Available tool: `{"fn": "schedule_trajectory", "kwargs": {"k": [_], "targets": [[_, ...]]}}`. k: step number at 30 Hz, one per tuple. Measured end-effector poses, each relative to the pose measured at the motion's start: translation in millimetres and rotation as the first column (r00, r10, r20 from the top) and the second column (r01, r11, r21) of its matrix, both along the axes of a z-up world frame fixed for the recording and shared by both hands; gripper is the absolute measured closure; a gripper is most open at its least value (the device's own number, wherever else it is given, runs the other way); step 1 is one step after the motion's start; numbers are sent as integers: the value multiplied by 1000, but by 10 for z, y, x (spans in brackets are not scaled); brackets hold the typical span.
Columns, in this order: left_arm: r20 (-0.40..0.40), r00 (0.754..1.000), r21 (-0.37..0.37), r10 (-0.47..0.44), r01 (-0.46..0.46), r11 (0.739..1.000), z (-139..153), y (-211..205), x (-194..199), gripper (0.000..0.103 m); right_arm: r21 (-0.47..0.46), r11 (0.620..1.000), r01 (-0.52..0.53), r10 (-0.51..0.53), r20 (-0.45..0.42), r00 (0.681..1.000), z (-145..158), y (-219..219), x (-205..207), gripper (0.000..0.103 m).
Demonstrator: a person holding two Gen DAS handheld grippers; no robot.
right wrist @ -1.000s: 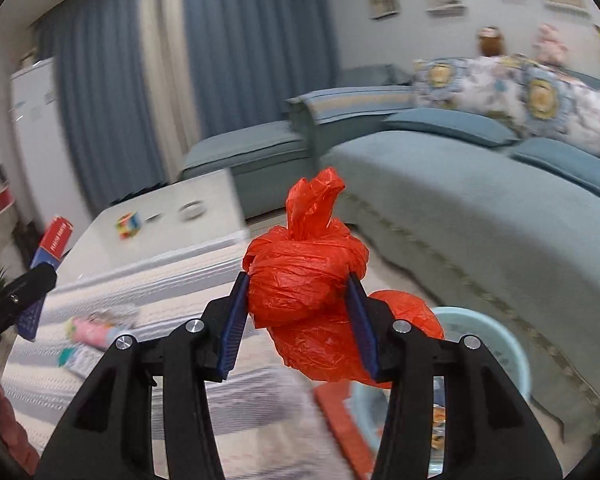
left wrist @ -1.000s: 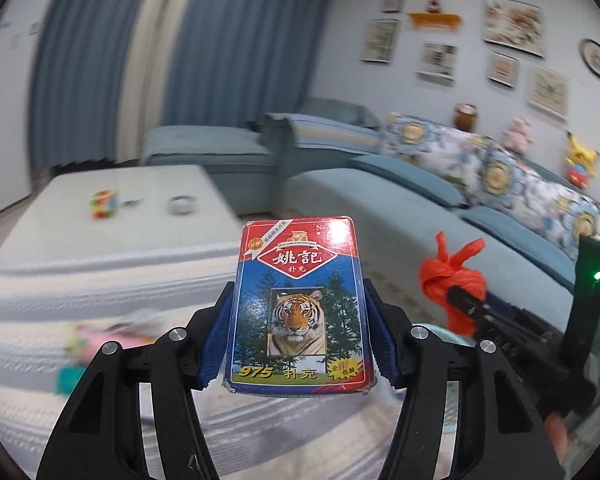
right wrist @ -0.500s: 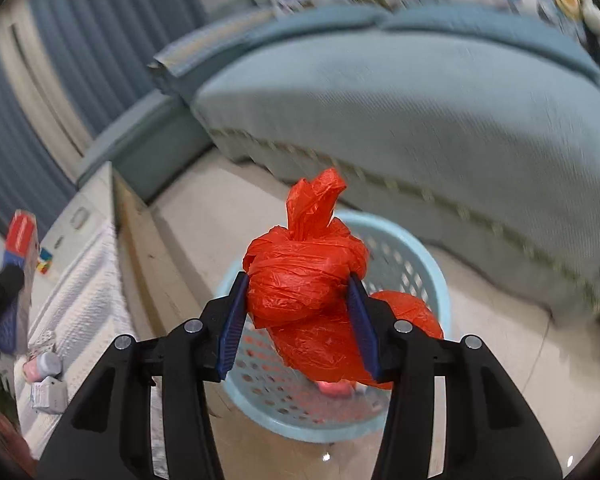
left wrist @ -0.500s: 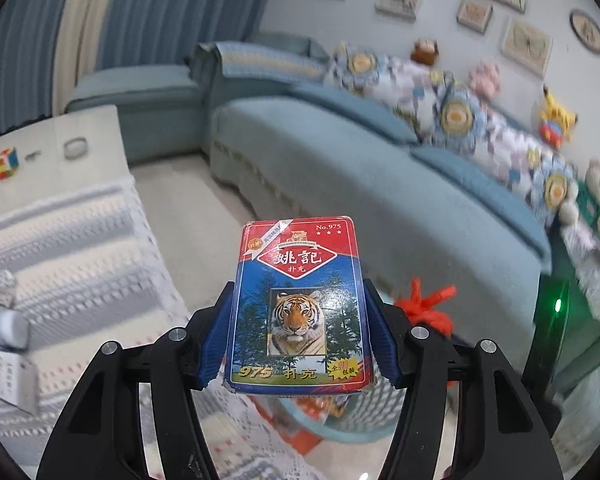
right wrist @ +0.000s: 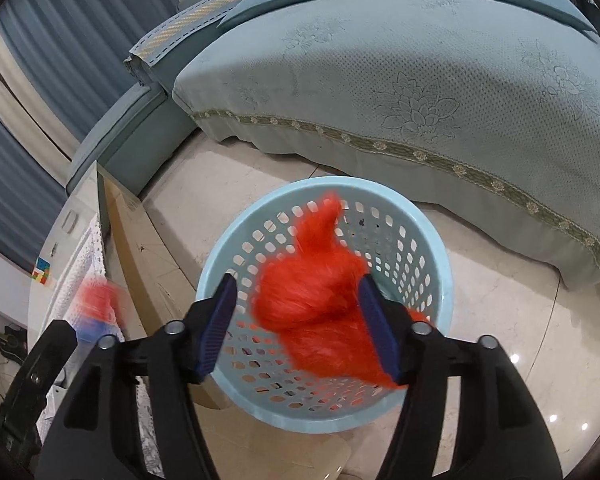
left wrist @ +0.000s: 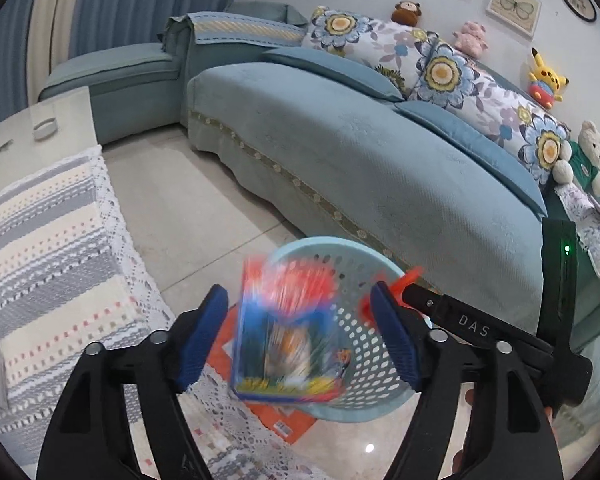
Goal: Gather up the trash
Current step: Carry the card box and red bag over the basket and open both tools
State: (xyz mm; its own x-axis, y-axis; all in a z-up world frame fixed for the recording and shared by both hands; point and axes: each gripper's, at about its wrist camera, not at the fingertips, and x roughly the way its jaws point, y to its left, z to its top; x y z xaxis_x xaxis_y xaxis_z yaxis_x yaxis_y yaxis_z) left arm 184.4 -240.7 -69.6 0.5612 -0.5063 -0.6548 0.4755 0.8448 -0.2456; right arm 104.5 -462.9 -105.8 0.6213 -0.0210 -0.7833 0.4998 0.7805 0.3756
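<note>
A light blue perforated basket (left wrist: pixel 360 356) (right wrist: pixel 432 248) stands on the floor by the sofa. My left gripper (left wrist: pixel 300 336) is open; a red and blue playing-card box (left wrist: pixel 288 336) is blurred between its spread jaws, falling free above the basket. It also shows in the right wrist view (right wrist: pixel 96 308). My right gripper (right wrist: pixel 296 320) is open over the basket; a knotted red plastic bag (right wrist: pixel 316 300) is blurred between its jaws, dropping.
A teal sofa (left wrist: pixel 360 152) with floral cushions runs behind the basket. A table with a striped lace cloth (left wrist: pixel 48 256) is at the left. An orange flat item (left wrist: pixel 276 416) lies on the floor beside the basket. Pale tile floor (right wrist: pixel 500 340) surrounds it.
Both grippers have opened. The card box and the red bag have left the pads and are falling toward the basket. Both grippers tilted further down over it.
</note>
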Motion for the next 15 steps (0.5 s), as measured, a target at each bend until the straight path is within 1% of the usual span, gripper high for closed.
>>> {"fn": "schedule_trajectory", "kwargs": {"k": [9,11,15], "targets": [[-3,1000,-23,17,-17,1000,84,182,2,30,-22,1000,-20,21,29,999,149,126,-28,40],[2,1000,-36,20,-20,999,144,228,-19,30,-35,999,-31,32,47,998,226,185,-28,40],[36,999,-71,34,-31,997,366,350,-109,30,-79,995,-59,68,106,992,463,357,-59,40]]}}
